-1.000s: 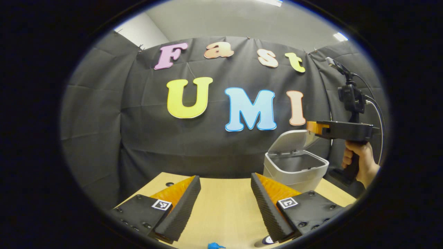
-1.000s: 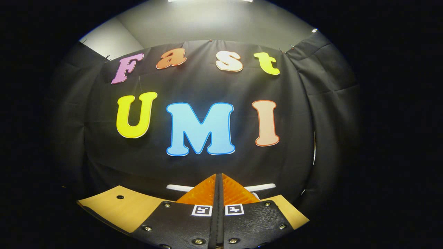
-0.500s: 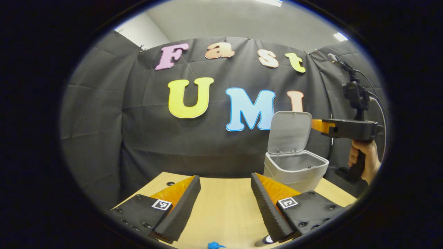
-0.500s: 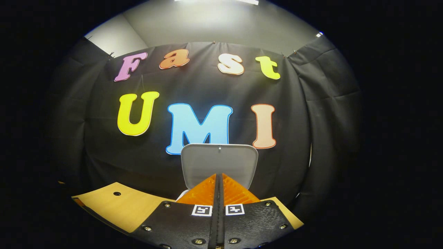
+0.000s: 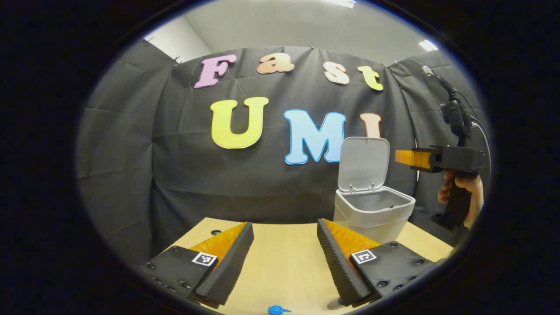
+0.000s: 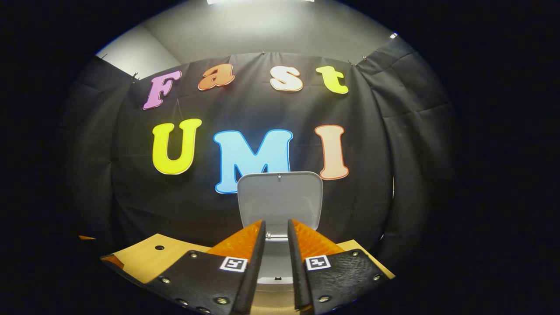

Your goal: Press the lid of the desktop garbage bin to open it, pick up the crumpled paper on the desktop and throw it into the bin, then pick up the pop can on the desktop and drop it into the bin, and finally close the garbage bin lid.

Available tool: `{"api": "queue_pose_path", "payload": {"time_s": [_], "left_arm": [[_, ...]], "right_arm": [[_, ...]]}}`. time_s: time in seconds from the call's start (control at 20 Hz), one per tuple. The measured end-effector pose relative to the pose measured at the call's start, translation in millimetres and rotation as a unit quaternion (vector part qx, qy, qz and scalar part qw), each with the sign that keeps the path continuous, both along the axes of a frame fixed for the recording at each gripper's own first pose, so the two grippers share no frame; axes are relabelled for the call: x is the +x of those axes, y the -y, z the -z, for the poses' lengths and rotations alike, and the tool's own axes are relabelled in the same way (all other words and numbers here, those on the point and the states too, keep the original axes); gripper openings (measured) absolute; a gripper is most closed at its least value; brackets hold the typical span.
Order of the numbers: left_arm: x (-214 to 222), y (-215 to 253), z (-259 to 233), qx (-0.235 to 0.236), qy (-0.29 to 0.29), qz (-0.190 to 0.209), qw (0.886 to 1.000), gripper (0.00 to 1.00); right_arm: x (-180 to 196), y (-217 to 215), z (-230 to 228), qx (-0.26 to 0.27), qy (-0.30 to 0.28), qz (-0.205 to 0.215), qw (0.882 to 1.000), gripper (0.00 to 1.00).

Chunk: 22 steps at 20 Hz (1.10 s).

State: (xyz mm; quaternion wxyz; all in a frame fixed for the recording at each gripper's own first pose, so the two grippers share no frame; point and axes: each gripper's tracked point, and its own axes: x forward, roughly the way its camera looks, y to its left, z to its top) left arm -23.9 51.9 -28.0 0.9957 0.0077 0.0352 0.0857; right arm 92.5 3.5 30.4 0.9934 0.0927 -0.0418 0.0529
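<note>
Bin is sitting toward the far right corner of the tabletop, lid standing upright and fully open, hinged at the bin's far rim. Inside of the bin is looking empty from the left gripper view.

Left gripper is hovering low over the tabletop's near edge, fingers spread wide, nothing between them. A small blue scrap is lying at the near edge just below the gap; too little of it is showing to tell what it is. A round dark-and-white object is peeking out beside the left gripper's right finger at the near edge; cannot tell what it is.

Right gripper is hanging in the air on the near side of the bin, at about lid height, apart from the lid. A hand is gripping its handle, cable running off the top. In the right gripper view its fingers are sitting narrowly apart, holding nothing, with the open lid straight ahead through the gap and the bin's front rim showing below between the fingers.
</note>
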Motion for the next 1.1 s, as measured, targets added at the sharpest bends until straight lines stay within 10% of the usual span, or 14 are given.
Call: {"api": "queue_pose_path", "payload": {"time_s": [0.1,0.15,1.1], "left_arm": [[0,-4,3,0.004,-0.004,0.000,1.000,1.00],[-1,-6,4,0.004,-0.006,0.000,1.000,1.00],[-30,-11,147,-0.066,-0.158,0.056,0.984,0.96]], "right_arm": [[-6,0,4,-0.011,-0.001,0.006,1.000,0.83],[-8,2,5,-0.015,-0.001,0.013,1.000,0.90],[-76,-38,49,-0.054,-0.034,-0.006,0.998,0.93]]}}
